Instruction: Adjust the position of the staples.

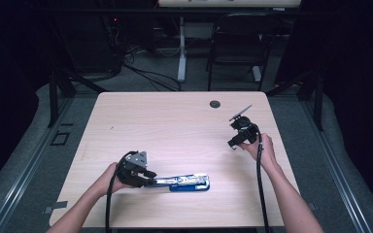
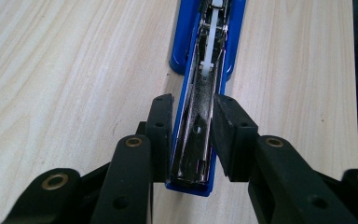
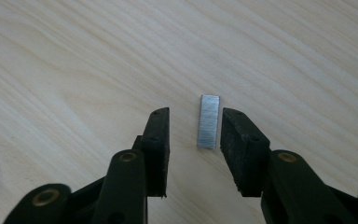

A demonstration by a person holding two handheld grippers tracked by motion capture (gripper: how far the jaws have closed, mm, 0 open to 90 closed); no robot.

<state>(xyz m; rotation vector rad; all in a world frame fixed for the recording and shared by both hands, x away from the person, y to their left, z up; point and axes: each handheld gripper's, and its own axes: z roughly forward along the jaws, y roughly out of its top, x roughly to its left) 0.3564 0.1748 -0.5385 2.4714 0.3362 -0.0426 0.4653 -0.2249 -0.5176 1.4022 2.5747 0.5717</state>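
**Left clamps open stapler, right straddles staple strip**

My left hand-held gripper (image 1: pixel 148 178) sits low on the near-left part of the counter (image 1: pixel 175 121), jaws pinching the rear end of the blue stapler (image 1: pixel 187 182). In the left gripper view the pads press both sides of the stapler (image 2: pixel 198 140); its top is swung open, and the chrome magazine channel with a white pusher runs away from me. The stapler lies flat, long axis parallel to the counter's near edge and fairly close to it, with a band of bare wood between its base and that edge. Open wood to its right, up to the right edge.

My right hand-held gripper (image 1: pixel 237 137) is over the right side of the counter, well apart from the stapler, not far in from the right edge. Its jaws stand spread, not touching anything. Right gripper view: a strip of staples (image 3: pixel 208 122) lies flat on the wood between the two jaws (image 3: pixel 195 140), nearer the right-hand pad, a thin gap there, a wider gap on the other side. I can't make the strip out from the high view, too small.

The middle and far-left counter are bare. A small dark round grommet (image 1: pixel 215 104) sits near the far edge. Beyond the far edge there's a black chair (image 1: pixel 238 43) and cables on the floor.
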